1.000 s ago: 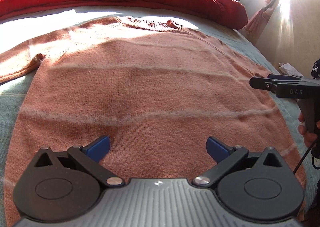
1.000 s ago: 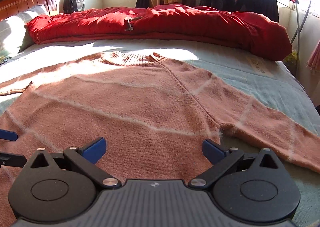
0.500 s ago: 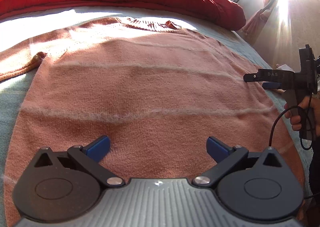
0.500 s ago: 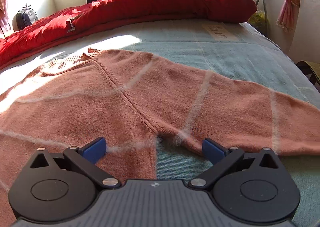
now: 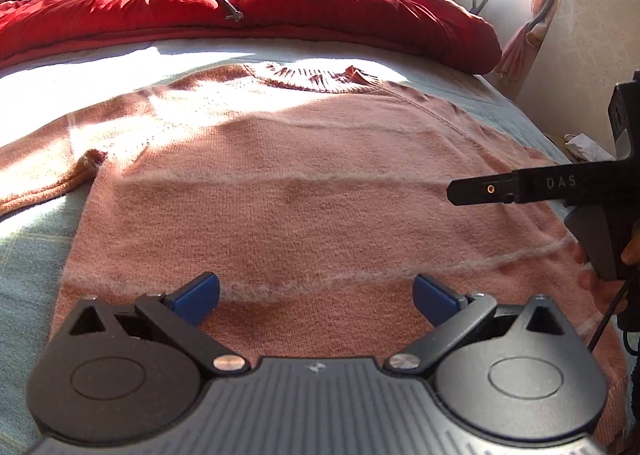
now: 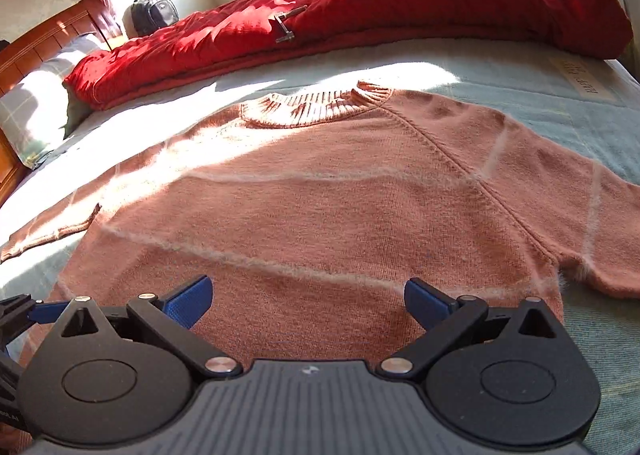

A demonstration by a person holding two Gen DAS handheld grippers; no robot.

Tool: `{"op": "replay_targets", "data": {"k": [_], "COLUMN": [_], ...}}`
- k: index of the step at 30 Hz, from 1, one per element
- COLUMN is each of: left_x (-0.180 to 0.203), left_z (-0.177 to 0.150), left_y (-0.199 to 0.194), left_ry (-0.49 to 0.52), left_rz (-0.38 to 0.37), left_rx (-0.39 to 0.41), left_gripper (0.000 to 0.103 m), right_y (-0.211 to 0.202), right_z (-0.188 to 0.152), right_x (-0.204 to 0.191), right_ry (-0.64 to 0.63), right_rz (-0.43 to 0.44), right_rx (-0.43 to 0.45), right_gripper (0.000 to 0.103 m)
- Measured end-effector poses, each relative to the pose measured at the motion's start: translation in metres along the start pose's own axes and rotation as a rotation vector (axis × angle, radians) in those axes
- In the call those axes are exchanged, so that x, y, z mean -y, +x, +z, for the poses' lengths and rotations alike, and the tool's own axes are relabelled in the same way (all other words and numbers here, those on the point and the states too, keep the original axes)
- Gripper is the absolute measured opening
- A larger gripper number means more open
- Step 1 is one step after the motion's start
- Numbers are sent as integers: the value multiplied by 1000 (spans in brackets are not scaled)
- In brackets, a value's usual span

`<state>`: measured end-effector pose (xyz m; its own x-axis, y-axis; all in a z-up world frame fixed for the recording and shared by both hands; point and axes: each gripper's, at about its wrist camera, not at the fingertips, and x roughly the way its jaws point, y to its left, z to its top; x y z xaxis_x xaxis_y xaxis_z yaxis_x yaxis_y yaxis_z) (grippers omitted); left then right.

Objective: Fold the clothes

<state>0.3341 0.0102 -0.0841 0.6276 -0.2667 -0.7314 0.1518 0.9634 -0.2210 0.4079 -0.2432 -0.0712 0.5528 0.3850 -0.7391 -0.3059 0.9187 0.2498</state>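
The pink sweater (image 5: 304, 195) lies flat on the bed (image 6: 580, 127). Both grippers, left (image 5: 316, 291) and right (image 6: 306, 291), have wide, empty jaws. The right gripper has swung back toward the sweater's middle.

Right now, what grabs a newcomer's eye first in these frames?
A salmon-pink knit sweater with pale stripes lies spread flat across the bed, collar pointing away. Behind it a bright red quilt is bunched along the far side. Both grippers, left and right, hover open over the hem.
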Motion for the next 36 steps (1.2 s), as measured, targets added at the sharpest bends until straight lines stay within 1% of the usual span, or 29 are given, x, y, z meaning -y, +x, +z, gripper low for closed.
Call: {"op": "replay_targets", "data": {"k": [2, 4, 8, 10, 13, 16, 18, 20, 22, 23, 24, 25, 28, 29, 30, 32, 34, 36], "left_x": [-8, -15, -26, -34, -54, -90, -124, -165, -209, -230, -249, -269, -318, -329, -340, -356, -371, -385], "left_z": [1, -6, -15, -14, -2, 23, 45, 65, 81, 87, 90, 91, 85, 82, 79, 72, 62, 54], "left_y": [1, -4, -18, -27, -42, -57, -67, -75, -80, -81, -82, -81, -65, -60, -55, -51, -55, -66], "left_ry": [-16, -30, -65, -83, -100, -156, -224, -293, -379, -424, -467, -510, -646, -680, -711, -735, -772, -785], "left_rz": [4, 9, 11, 16, 32, 18, 15, 27, 56, 75, 87, 78, 5, 8, 33, 56, 64, 64], "left_rx": [1, 11, 11, 9, 37, 78, 103, 131, 136, 134, 133, 125, 86, 83, 86, 91, 103, 129], "left_gripper": [102, 102, 102, 102, 102, 102, 102, 102, 102, 102, 102, 102, 102, 102, 102, 102, 102, 102], "right_y": [5, 5, 9, 10, 12, 13, 12, 12, 8, 4, -2, -7, -17, -16, -15, -6, 5, 15], "right_z": [-8, -13, -13, -14, -15, -16, -16, -15, -12, -10, -8, -6, 2, 4, 5, 5, 4, -1], "right_x": [-5, -10, -9, -11, -15, -16, -16, -17, -20, -23, -26, -31, -50, -58, -66, -79, -91, -101], "right_ry": [-38, -88, -97, -104, -126, -141, -139, -137, -127, -117, -110, -111, -137, -149, -160, -171, -181, -197], "right_rz": [-23, -40, -54, -68, -91, -97, -94, -100, -117, -113, -86, -51, 29, 38, 46, 56, 63, 59], "right_rx": [-12, -11, -18, -19, -21, -19, -19, -24, -32, -29, -18, -3, 38, 44, 50, 37, 14, -10], "right_gripper": [103, 103, 103, 103, 103, 103, 103, 103, 103, 103, 103, 103, 103, 103, 103, 103, 103, 103]}}
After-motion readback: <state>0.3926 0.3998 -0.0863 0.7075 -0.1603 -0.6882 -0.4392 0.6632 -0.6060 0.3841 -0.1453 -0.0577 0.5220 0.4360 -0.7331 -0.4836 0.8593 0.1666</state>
